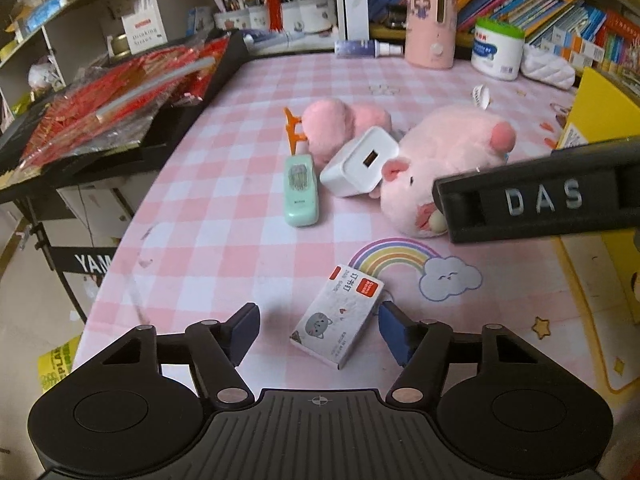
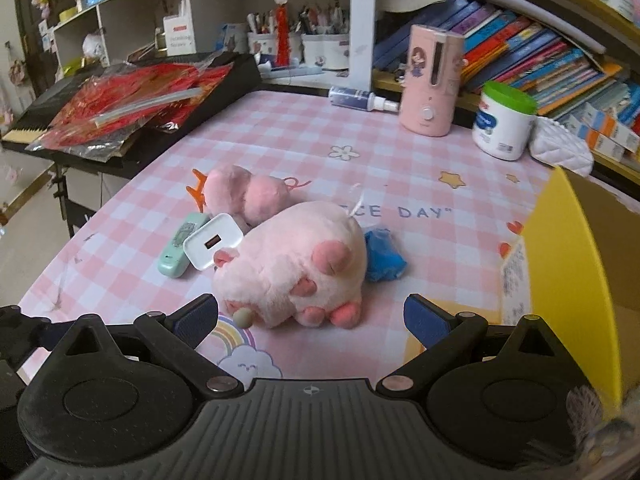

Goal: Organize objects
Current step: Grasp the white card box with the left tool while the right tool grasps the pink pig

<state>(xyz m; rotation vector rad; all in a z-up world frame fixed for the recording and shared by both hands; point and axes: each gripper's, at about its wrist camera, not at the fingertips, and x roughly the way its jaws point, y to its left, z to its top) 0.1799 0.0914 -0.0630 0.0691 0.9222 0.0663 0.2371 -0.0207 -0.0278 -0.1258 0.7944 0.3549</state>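
On checked cloth (image 2: 280,132), fluffy round plush pig (image 2: 296,268)

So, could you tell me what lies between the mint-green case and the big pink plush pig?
The white charger block lies between the mint-green case and the big pink plush pig, leaning against the pig's head; both wrist views show it.

Left wrist cam rides just behind its own jaws, angled steeply down at the bench (image 1: 224,216) from close in, shelves at 12 o'clock, small card box (image 1: 338,320) low between the fingers, right gripper's body (image 1: 536,204) cutting in at 3 o'clock. Right wrist cam sits the same way, slightly shallower, big pink plush (image 2: 296,268) just ahead at 12 o'clock, yellow box (image 2: 576,280) at 3 o'clock. Both share the plush, white charger (image 1: 360,162), mint case (image 1: 301,190), pink canister (image 1: 431,20) and bookshelf (image 1: 532,4).
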